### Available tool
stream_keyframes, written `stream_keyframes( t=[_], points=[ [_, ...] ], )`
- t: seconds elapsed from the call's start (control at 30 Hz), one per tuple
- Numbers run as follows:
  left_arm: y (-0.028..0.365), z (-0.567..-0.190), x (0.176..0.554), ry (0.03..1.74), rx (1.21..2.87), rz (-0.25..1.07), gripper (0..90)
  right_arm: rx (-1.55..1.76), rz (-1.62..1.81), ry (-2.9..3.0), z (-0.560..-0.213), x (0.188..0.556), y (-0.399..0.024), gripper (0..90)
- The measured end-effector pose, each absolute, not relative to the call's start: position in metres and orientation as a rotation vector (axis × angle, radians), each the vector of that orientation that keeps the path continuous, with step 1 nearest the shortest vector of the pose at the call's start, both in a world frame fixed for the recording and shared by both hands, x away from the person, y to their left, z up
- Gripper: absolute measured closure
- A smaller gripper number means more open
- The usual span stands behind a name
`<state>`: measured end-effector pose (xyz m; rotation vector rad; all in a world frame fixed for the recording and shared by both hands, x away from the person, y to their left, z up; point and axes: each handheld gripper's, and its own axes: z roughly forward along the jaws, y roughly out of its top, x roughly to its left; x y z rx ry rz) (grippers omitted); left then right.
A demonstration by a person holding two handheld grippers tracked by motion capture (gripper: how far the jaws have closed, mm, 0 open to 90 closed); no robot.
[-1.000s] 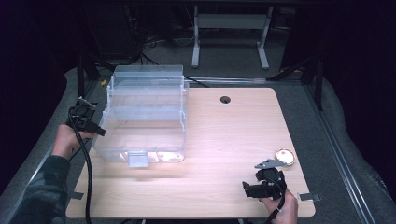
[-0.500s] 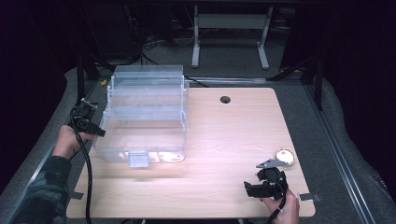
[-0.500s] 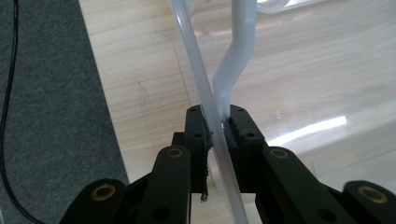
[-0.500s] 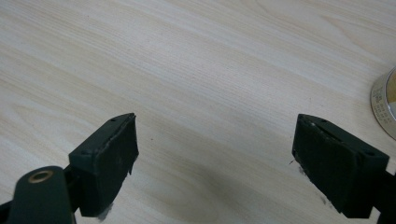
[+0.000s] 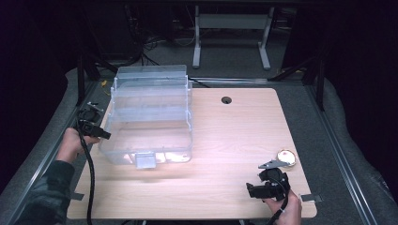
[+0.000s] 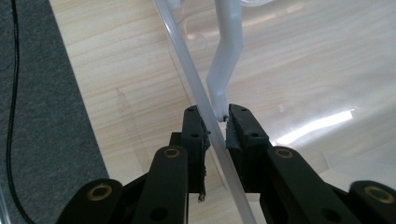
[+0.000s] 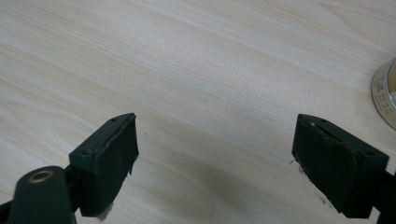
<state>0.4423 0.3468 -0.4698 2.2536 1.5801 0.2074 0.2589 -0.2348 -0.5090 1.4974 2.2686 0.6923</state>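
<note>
Behind left tool (image 6: 215, 128), perhaps bin (image 5: 150, 117) wall

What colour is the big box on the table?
The box is clear, see-through plastic, best seen in the high view.

no text, number or brand can be read in any of the pictures. the one printed thing is a small label on the side of the round tin (image 7: 385, 95) at the right edge of the right gripper view; it carries tiny dark marks, too small and blurred to make out.
</note>
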Motion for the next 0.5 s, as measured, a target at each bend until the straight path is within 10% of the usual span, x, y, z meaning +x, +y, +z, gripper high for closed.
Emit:
stream_keyframes(
  t=[0.5],
  points=[
    [0.325,-0.471,0.436,1.509,2.298,0.226,74.7,1.514,0.69,2.28,-0.511,0.26,-0.236,14.0]
  ],
)
